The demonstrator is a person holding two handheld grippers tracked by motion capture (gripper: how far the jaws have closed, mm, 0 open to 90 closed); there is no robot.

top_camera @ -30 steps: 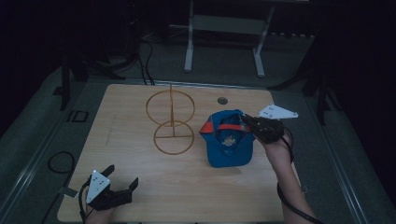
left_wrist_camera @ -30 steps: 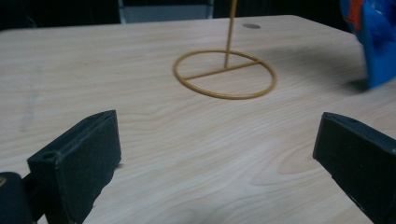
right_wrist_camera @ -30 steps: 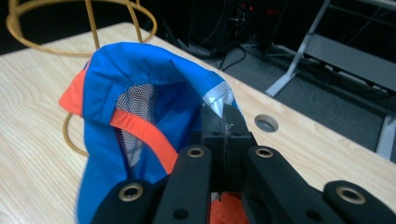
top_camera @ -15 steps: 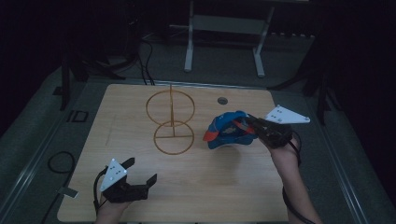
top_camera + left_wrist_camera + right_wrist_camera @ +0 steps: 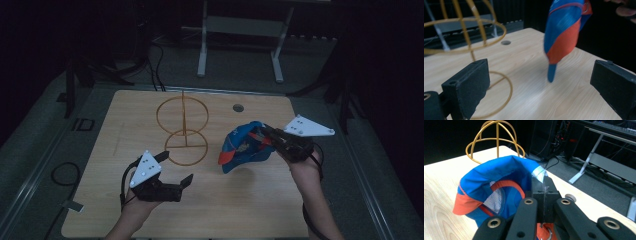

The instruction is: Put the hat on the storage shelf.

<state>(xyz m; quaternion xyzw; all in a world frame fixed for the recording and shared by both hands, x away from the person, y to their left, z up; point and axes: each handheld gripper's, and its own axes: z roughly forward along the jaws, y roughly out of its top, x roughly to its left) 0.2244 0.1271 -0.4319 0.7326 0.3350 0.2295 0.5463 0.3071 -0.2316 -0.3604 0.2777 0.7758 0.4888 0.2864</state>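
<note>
In the high view, the blue and orange cap (image 5: 245,147) hangs right of center, lifted off the wooden table (image 5: 260,200) with only its lower edge near the surface. The right gripper (image 5: 267,136) clamps it from the right side of the frame; the hand behind it (image 5: 300,160) enters from the lower right, its forearm cut off by the bottom edge. In the right gripper view the 2 jaws are pressed together on the cap's (image 5: 496,185) back rim, where a white tag (image 5: 539,173) sticks up; the pinched fabric itself is hidden between the jaws. The orange brim sits at the lower left of that view, and mesh lining shows inside the crown.

The left gripper (image 5: 177,182) lies low in the lower left of the high view, jaws released and apart, nothing between them. In the left gripper view its 2 black pads (image 5: 467,87) stand at the left and right edges, the right one cut off by the frame, with bare table between them. The cap (image 5: 564,35) dangles at upper center there, blurred, its top cropped.

The gold wire stand (image 5: 182,130), 2 rings on 1 upright rod, stands at center left of the high view, apart from the cap. A small round hole (image 5: 238,107) marks the table's far part. The surroundings are too dark to read.
</note>
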